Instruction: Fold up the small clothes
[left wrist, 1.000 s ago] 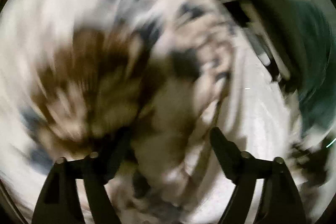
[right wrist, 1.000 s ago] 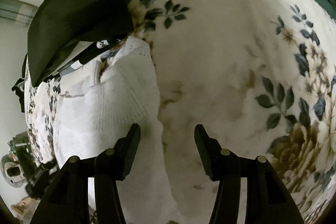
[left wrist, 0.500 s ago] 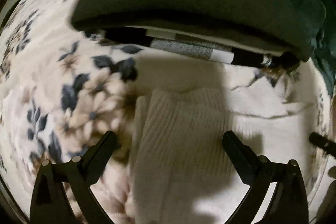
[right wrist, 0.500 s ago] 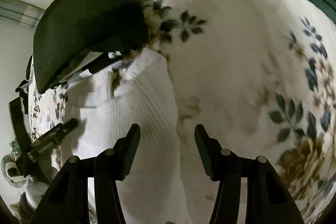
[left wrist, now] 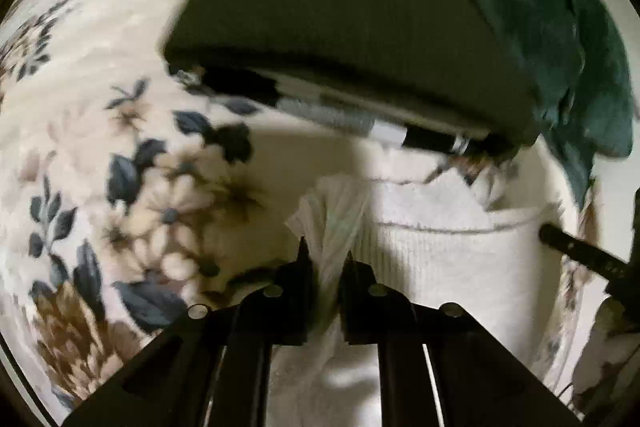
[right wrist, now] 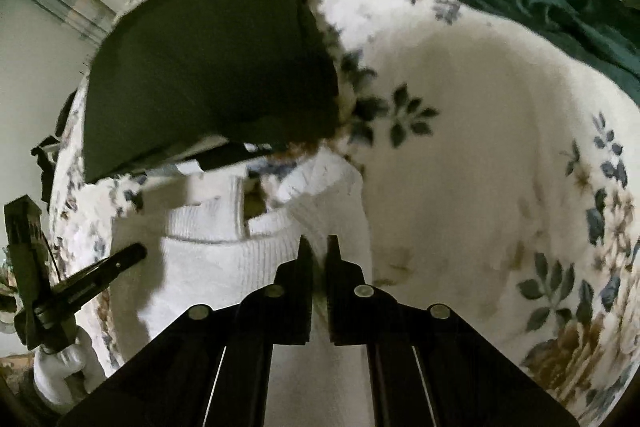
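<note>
White ribbed sweater [left wrist: 448, 267] lies on the floral blanket [left wrist: 120, 167], neck end towards the dark folded stack [left wrist: 340, 39]. Left gripper [left wrist: 325, 259] pinches a raised fold at its left edge; right gripper [right wrist: 318, 255] is clamped on the opposite edge, right beside the blanket.

Both wrist views look closely down from opposite sides, sharing the white garment [left wrist: 448, 267] [right wrist: 224, 267].
</note>
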Tool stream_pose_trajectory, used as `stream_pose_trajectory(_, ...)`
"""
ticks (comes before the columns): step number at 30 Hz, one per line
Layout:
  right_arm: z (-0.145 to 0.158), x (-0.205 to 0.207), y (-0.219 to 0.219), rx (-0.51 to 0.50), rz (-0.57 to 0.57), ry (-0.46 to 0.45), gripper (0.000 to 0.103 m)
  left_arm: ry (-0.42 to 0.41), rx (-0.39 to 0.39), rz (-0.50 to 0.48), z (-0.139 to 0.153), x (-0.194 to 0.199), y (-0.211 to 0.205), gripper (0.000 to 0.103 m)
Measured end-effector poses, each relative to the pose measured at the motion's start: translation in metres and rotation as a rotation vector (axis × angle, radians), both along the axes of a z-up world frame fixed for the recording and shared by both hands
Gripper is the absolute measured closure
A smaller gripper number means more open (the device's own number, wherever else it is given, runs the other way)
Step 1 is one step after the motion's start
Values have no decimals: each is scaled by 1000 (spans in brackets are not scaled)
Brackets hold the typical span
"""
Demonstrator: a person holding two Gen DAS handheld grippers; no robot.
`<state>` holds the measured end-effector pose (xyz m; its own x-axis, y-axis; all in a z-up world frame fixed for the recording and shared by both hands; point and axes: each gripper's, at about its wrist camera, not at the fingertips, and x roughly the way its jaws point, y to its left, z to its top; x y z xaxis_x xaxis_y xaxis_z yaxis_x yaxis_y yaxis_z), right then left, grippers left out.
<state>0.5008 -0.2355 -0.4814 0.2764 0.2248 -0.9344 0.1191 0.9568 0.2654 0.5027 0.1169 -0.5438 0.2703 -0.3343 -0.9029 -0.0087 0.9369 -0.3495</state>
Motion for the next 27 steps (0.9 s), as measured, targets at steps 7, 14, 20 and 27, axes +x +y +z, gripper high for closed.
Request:
stream_pose_trajectory(7,10,32,1,-57,-13,-47,99,-7,-18,92,0,18,24,95)
stream_pose_trajectory(14,-48,53,-4,-68,-13,125,98,110,-55,84,-49,37,11,91)
stream_pose_trajectory(20,-39,20,-40,186,-48,193,54,122,-218,83,-30,0,17,32)
stream_pose_trajectory(27,-39,-79,-64,314,-30,299,49,191,-308,174,-21,-103,26,32)
